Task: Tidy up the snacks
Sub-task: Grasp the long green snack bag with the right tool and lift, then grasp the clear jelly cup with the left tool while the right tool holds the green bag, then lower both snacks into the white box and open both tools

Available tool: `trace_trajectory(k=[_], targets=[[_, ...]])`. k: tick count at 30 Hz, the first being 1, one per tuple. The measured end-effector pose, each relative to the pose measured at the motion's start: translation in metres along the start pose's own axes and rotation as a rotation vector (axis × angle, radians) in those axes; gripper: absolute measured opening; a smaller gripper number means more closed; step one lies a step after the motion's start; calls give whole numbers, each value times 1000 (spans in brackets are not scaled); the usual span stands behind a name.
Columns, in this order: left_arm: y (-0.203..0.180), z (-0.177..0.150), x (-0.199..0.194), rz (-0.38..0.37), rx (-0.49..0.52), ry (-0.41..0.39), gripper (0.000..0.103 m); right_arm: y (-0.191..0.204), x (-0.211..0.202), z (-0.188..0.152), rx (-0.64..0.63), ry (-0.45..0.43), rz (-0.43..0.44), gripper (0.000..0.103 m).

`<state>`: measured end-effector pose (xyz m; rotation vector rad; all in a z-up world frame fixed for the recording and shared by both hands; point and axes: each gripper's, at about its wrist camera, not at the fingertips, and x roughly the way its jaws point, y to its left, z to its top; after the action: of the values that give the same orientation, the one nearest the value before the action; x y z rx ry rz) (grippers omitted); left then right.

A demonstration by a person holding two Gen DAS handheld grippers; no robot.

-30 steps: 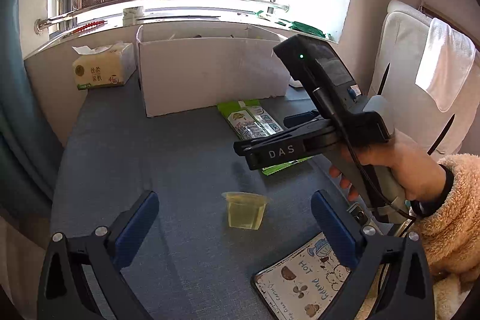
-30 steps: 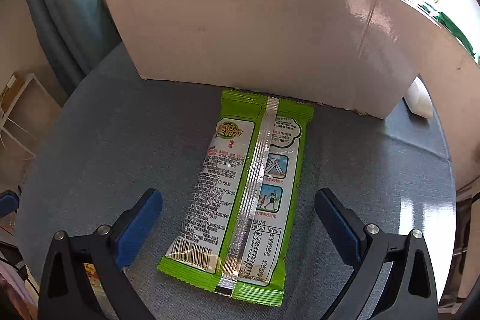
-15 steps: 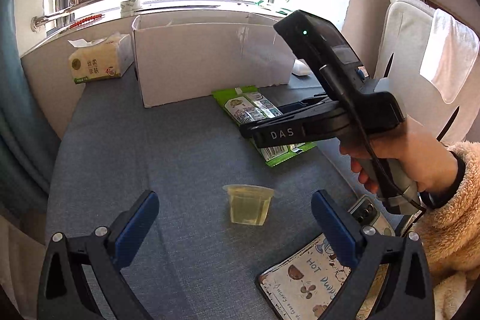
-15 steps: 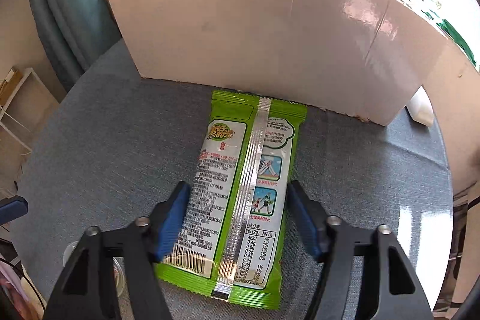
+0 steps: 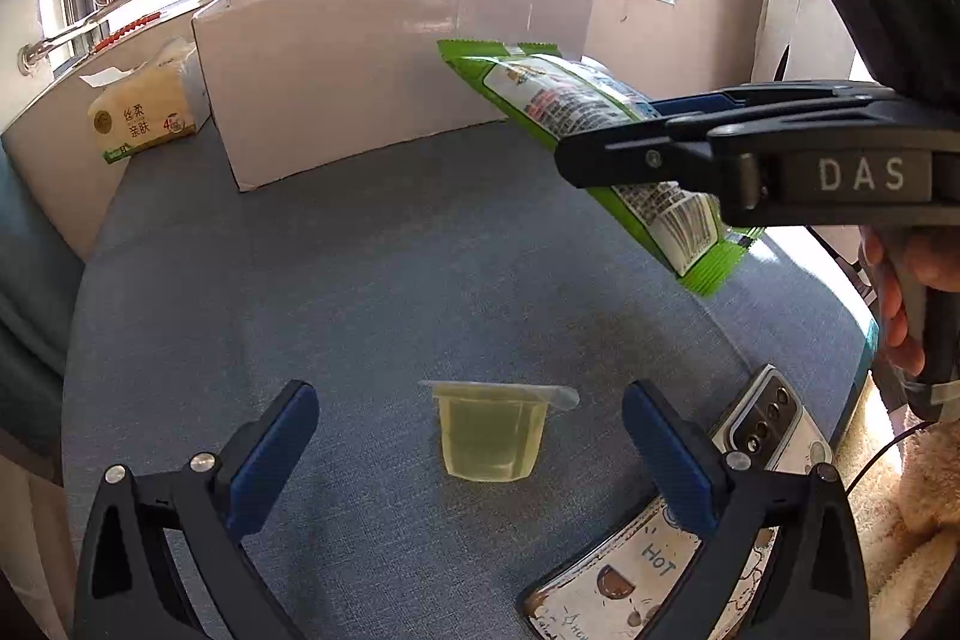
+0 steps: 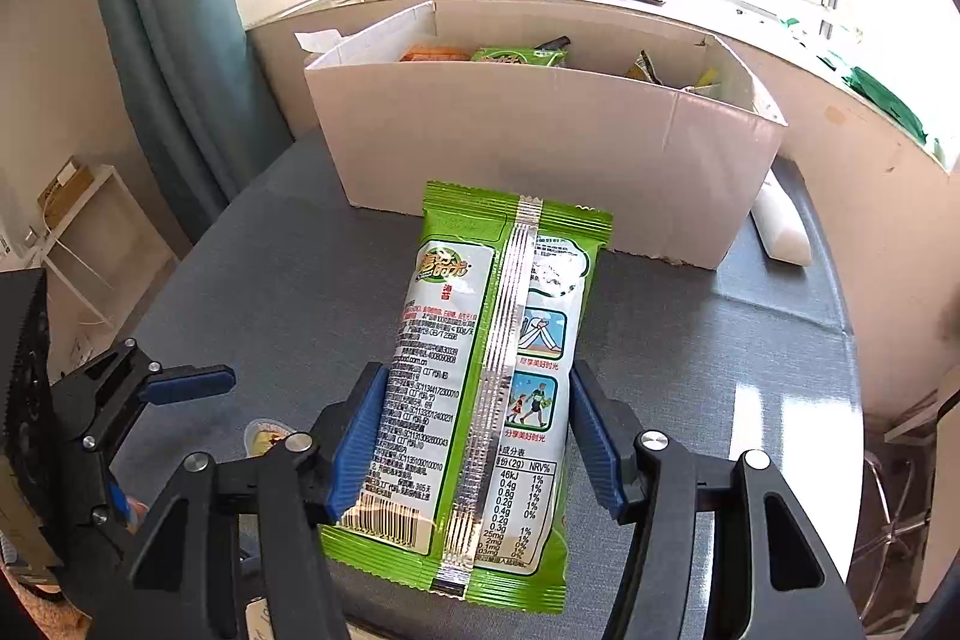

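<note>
My right gripper (image 6: 474,436) is shut on a green snack packet (image 6: 480,370) and holds it in the air above the grey table, in front of the white cardboard box (image 6: 540,148). The box holds several snack packs. In the left wrist view the packet (image 5: 588,142) hangs tilted from the right gripper (image 5: 654,124), near the box (image 5: 372,64). My left gripper (image 5: 468,460) is open and low over the table, with a clear yellow-green jelly cup (image 5: 489,430) standing between its fingers, untouched. The jelly cup's lid also shows at the lower left of the right wrist view (image 6: 267,436).
A yellow tissue pack (image 5: 144,112) lies left of the box by the wall. A phone (image 5: 768,424) and a printed card (image 5: 648,574) lie at the table's front right. A white tube (image 6: 780,226) lies right of the box. A window ledge runs behind.
My right gripper closed on the green packet and lifted it off the table, so the box's inside now shows. My left gripper stayed open around the jelly cup, moving slightly closer.
</note>
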<state>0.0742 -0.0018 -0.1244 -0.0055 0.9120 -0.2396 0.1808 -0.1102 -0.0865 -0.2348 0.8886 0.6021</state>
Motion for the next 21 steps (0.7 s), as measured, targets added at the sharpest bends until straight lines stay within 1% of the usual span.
trace_trajectory(k=[1,2,3,5,7,10,13,14,16,17,21], targets=[[0,1,3,-9,0,8,99,1,-4,-1,-5,-8,-3,64],[0,1,6,-21,-3,11,86,1,-8,-3,-10,-14,-7,64],[1,1,8,-29,-9,17,64,1,-13,-8,-9,-19,-8,64],[1,2,8,-31,-14,14,52,-2,-21,-13,1,-28,4,64],[6,3,7,-88,-45,17,52,-5,-23,-14,11,-27,12,65],[10,4,-1,-68,-48,-10,52,-15,-20,-12,37,-24,61,65],[14,7,-18,-83,-64,-63,51,-18,-19,-17,48,-37,64,65],[16,11,-24,-75,-67,-84,51,-20,-20,-17,55,-41,71,65],[20,21,-37,-55,-71,-131,51,-25,-21,-16,76,-58,76,65],[23,28,-43,-57,-75,-158,51,-27,-23,-14,81,-69,82,65],[42,70,-60,-55,-90,-250,51,-40,-31,4,114,-136,81,65]])
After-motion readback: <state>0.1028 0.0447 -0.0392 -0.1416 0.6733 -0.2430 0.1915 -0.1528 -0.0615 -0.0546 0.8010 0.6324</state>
